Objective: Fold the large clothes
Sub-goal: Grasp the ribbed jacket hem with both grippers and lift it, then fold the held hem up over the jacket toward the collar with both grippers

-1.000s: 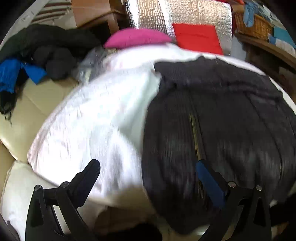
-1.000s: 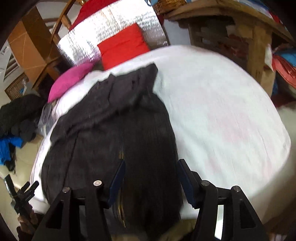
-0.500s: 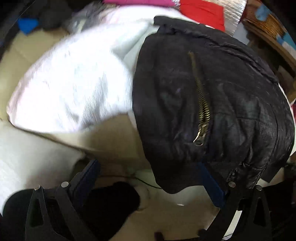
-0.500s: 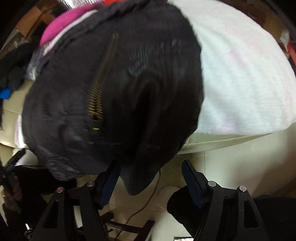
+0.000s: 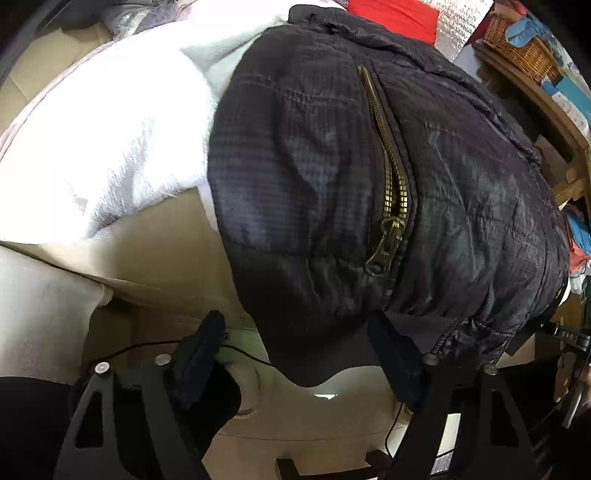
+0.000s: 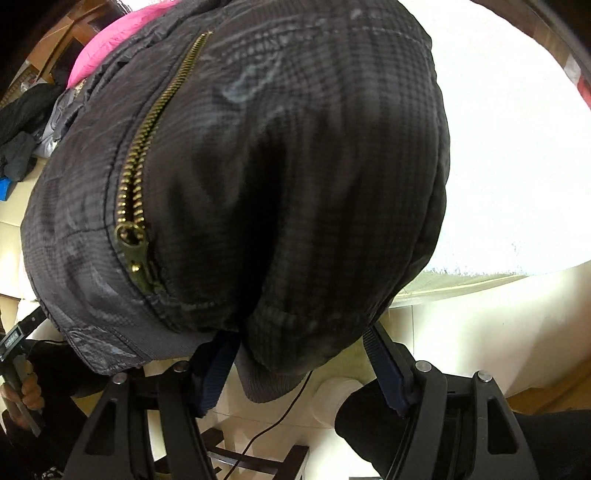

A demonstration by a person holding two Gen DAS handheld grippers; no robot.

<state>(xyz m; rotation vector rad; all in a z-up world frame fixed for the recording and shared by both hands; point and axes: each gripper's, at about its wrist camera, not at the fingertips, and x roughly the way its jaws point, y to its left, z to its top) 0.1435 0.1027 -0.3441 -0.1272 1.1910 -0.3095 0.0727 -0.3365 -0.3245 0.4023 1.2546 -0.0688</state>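
A dark quilted jacket (image 5: 332, 177) with a brass zipper (image 5: 391, 177) lies on a white blanket (image 5: 110, 140), its hem hanging over the near edge. It also fills the right wrist view (image 6: 295, 166), zipper (image 6: 147, 147) to the left. My left gripper (image 5: 299, 343) is open, its fingers on either side of the hanging left part of the hem. My right gripper (image 6: 299, 354) is open, its fingers straddling the right part of the hem (image 6: 273, 384). Neither set of jaws is closed on the cloth.
A pink cushion (image 6: 103, 48) and a red cushion (image 5: 391, 18) lie beyond the jacket. A wooden shelf with a wicker basket (image 5: 517, 48) stands at the right. Dark clothes (image 6: 22, 125) are piled at the left. A cable (image 5: 240, 350) runs across the pale floor below.
Both grippers have dropped and drawn back from above the bed to the near edge, now low at the jacket's hanging hem. Both stay open.
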